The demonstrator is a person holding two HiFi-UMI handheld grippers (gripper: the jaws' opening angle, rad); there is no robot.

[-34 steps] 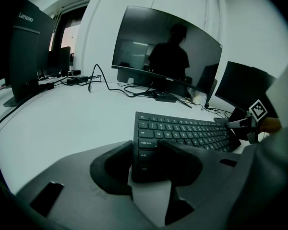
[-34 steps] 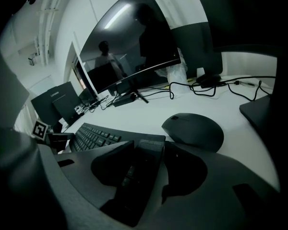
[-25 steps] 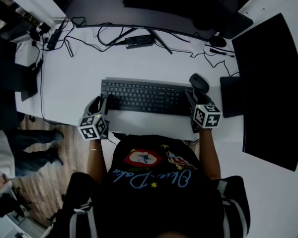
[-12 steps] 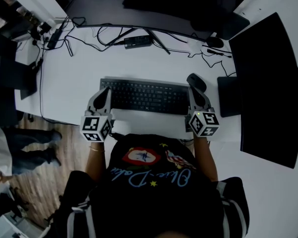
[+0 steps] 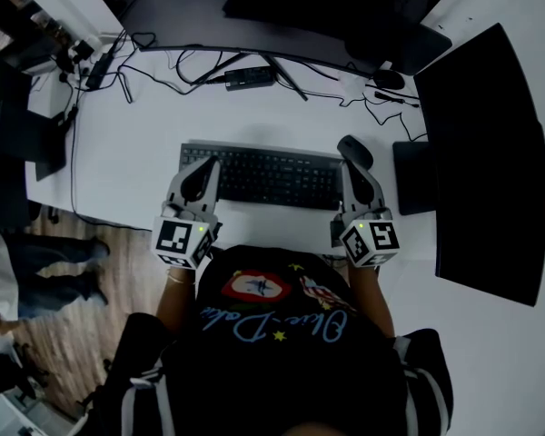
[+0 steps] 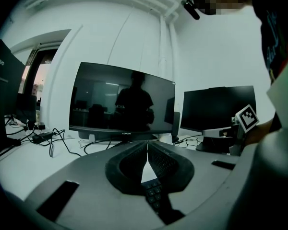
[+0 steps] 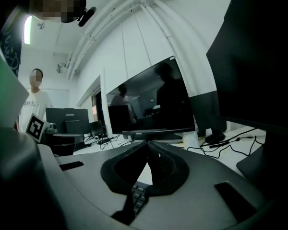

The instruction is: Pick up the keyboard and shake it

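Note:
The black keyboard (image 5: 265, 176) hangs level a little above the white desk (image 5: 127, 157), held at both short ends. My left gripper (image 5: 203, 178) is shut on its left end and my right gripper (image 5: 352, 176) on its right end. In the left gripper view the jaws (image 6: 146, 150) meet at their tips, with the keyboard's keys (image 6: 153, 194) wedged low between them. The right gripper view shows the same: my right gripper (image 7: 148, 152) is closed over a strip of keys (image 7: 136, 198). The gripper bodies hide both ends of the keyboard from above.
A black mouse (image 5: 354, 150) lies just beyond the keyboard's right end, next to a dark pad (image 5: 409, 178). A wide monitor (image 5: 254, 12) stands behind, another monitor (image 5: 490, 162) at the right. Cables (image 5: 163, 71) and an adapter (image 5: 250, 77) lie behind. A bystander (image 7: 36, 99) stands off to the left.
Both grippers stood open at the keyboard's ends a second ago; now they are shut on it and have risen, lifting the keyboard off the desk.

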